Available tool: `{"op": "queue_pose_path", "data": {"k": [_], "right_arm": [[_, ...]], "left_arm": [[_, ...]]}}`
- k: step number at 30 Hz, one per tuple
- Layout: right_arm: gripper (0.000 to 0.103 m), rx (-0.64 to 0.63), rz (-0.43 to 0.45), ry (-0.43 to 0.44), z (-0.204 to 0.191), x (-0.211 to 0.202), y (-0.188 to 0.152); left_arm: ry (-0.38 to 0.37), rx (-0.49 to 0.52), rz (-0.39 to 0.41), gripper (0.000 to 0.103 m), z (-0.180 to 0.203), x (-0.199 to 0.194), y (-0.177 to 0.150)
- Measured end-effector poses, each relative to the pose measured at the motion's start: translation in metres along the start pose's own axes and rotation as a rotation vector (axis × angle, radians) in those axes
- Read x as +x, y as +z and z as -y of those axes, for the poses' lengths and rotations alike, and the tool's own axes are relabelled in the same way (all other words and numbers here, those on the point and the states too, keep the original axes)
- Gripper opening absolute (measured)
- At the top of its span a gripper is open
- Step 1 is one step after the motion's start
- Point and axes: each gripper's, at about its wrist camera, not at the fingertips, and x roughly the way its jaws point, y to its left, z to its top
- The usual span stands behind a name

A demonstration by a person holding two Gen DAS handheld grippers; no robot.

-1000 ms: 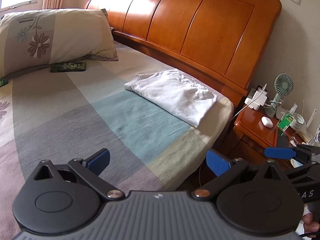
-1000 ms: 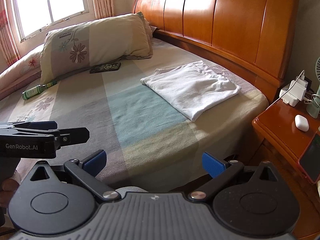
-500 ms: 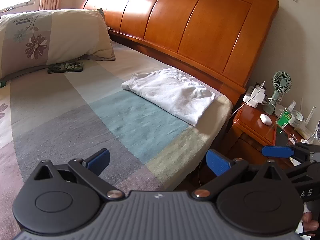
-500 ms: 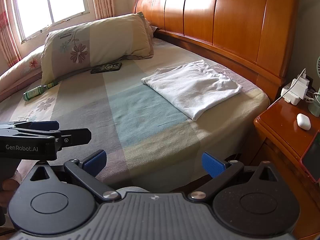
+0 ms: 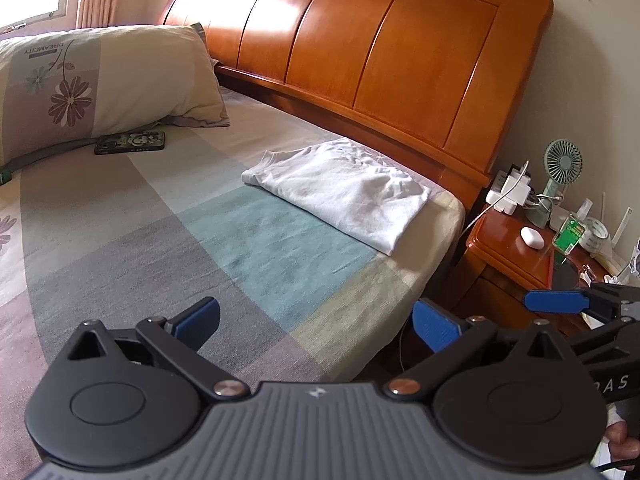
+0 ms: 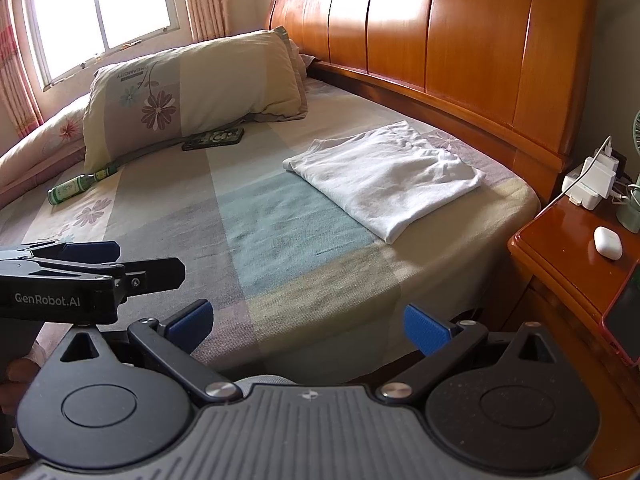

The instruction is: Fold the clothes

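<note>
A white garment (image 5: 344,190) lies folded into a flat rectangle on the bed, near the headboard and the bed's right edge; the right wrist view shows the same garment (image 6: 388,182). My left gripper (image 5: 316,322) hangs open over the near part of the bed, well short of the garment, with nothing between its blue pads. My right gripper (image 6: 306,326) is open too, held off the bed's near corner. Each gripper shows at the side of the other's view, and a hand holds each one.
A floral pillow (image 6: 192,96), a dark phone case (image 6: 214,139) and a green bottle (image 6: 78,188) lie at the far side of the bed (image 5: 120,240). The wooden headboard (image 5: 380,60) stands behind. A nightstand (image 6: 568,256) to the right carries chargers, an earbud case, a fan and a phone.
Both views have drifted slightly to the right and pulled back a little from the bed. The garment has not moved. Both grippers stay open.
</note>
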Motion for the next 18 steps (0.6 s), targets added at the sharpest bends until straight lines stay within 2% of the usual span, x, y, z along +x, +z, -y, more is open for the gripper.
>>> {"op": "queue_pose_path", "data": {"k": [18], "right_arm": [[0.103, -0.004, -0.003, 0.005, -0.0018, 0.0004, 0.0003]], "left_arm": [[-0.006, -0.012, -0.002, 0.102, -0.0018, -0.0002, -0.0002]]}}
